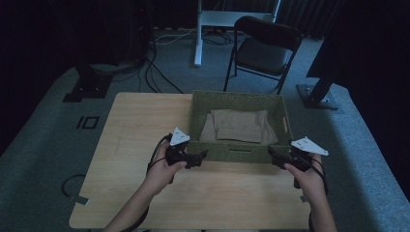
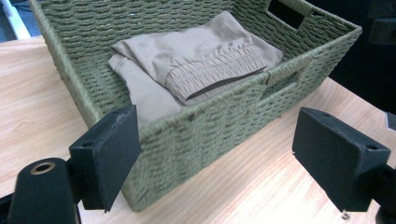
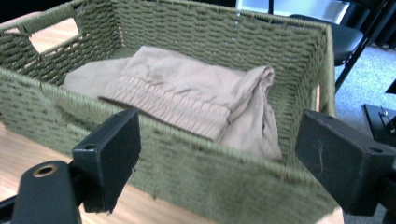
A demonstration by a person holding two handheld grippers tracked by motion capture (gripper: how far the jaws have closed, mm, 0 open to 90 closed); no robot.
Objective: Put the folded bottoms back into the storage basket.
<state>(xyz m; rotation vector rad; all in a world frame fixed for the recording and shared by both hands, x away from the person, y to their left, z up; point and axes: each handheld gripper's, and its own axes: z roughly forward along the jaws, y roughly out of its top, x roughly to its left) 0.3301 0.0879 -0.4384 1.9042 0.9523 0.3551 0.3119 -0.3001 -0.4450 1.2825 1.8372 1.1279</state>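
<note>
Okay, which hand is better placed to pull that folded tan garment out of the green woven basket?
Probably the right gripper: the folded tan garment lies just past the green woven basket's near wall, between its open jaws. The left gripper, also open, faces the basket's near corner, with the garment off to one side.

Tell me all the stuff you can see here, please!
wicker basket: one, green, far half of the table, right of the middle
folded trousers: one, beige, lying inside the basket
table: one, light wood, under the basket
folding chair: one, black, on the floor beyond the table
cables: several, black, on the grey floor beyond the table
left gripper: one, black, jaws open, at the basket's near left corner
right gripper: one, black, jaws open, at the basket's near right corner
hands: two, holding the grippers
</note>
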